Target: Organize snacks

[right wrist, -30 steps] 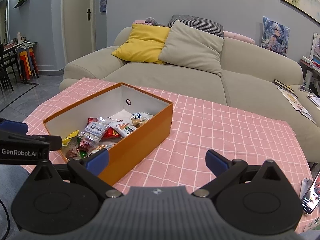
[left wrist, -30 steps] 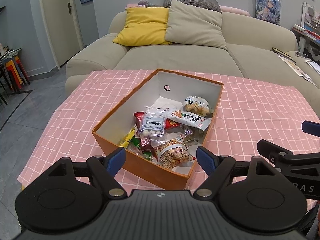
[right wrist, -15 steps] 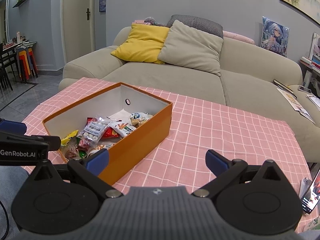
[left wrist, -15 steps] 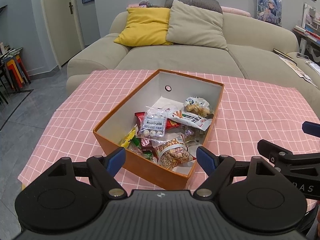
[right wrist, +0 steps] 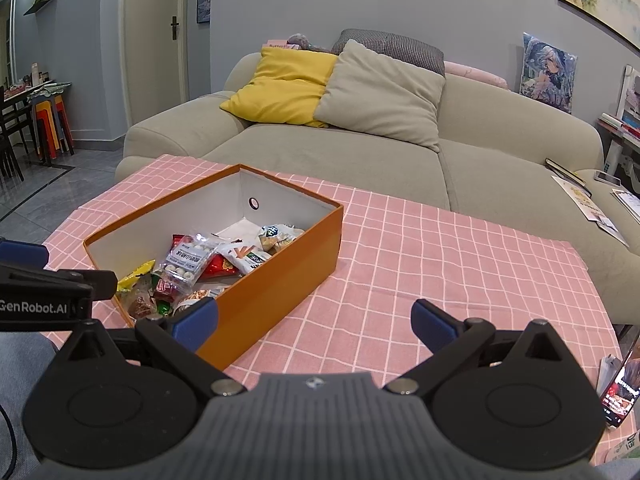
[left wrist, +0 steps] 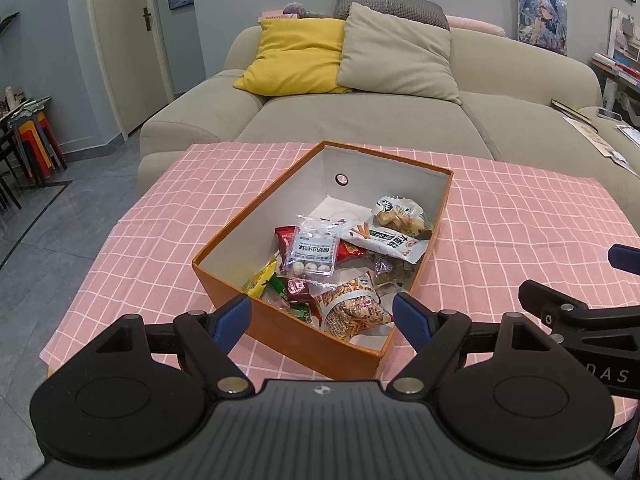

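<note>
An orange box with white inner walls stands on the pink checked tablecloth. Several snack packets lie inside: a clear bag of white balls, a white stick-snack packet, a red packet, a bag of puffs and a striped bag. My left gripper hangs open just before the box's near end, holding nothing. My right gripper is open and empty, over the cloth beside the box's near right corner.
A beige sofa with a yellow cushion and a grey cushion stands behind the table. Stacked stools are at far left. A phone is at the right edge.
Both views have shifted very slightly; the box and snacks lie as before and both grippers stay open.
</note>
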A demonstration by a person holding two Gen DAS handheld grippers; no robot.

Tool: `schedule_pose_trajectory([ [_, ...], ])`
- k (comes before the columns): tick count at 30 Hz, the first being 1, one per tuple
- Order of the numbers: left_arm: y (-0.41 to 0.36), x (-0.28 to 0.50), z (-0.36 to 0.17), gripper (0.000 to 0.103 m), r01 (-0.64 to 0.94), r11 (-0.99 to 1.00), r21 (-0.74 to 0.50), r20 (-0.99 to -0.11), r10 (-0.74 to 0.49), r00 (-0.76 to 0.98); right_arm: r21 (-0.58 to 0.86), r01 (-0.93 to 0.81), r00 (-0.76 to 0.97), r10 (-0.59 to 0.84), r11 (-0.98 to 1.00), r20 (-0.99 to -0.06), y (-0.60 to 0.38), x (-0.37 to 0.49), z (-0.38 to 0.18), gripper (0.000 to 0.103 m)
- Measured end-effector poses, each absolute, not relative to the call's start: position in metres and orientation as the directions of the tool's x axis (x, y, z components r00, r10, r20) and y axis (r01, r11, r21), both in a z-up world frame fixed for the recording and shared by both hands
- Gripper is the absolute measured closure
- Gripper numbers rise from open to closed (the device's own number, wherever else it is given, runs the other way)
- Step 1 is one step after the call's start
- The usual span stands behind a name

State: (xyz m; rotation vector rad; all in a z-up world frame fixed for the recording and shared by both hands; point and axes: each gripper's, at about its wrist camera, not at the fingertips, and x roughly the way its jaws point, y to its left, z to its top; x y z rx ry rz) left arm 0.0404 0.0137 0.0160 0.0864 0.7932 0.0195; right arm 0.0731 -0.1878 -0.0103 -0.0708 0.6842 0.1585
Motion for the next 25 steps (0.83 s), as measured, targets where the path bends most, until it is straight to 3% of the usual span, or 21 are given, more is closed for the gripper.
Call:
schedule_pose_trajectory([
  [25, 0.0126, 0.0377, 0.0193, 0.009, 0.024, 0.994, 0.105, -0.693, 0.056, 0.719, -0.018, -0.169, 0.759, 0.118, 0.986, -0.64, -0.1862, 0.0722, -0.0123, 0.004],
])
